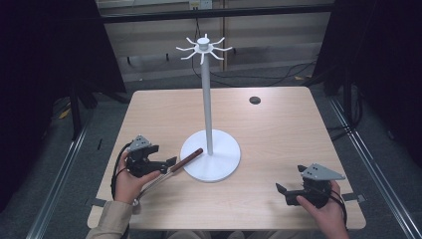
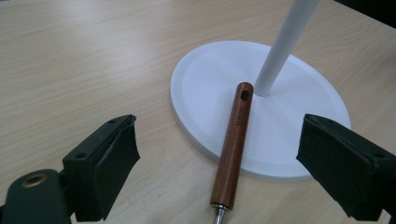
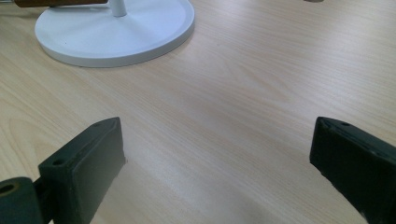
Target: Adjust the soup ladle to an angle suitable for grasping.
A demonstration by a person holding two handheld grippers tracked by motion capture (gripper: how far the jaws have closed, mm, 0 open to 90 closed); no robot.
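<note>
While my left gripper (image 2: 219, 163) stood spread around the wooden handle (image 2: 233, 144) lying across the white stand's base (image 2: 299, 93), and my right gripper (image 3: 215, 168) idled spread, a careless squeeze risked rolling it off.

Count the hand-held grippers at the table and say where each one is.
2. The left hand-held gripper is beside the white stand's base, at the wooden-handled utensil. The right hand-held gripper is at the table's near right.

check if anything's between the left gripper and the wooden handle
Nothing visible does. The left gripper is open, and the wooden handle lies in the gap between its jaws, touching neither. The handle's far end rests on the stand base close to the pole, which stands beyond it.
</note>
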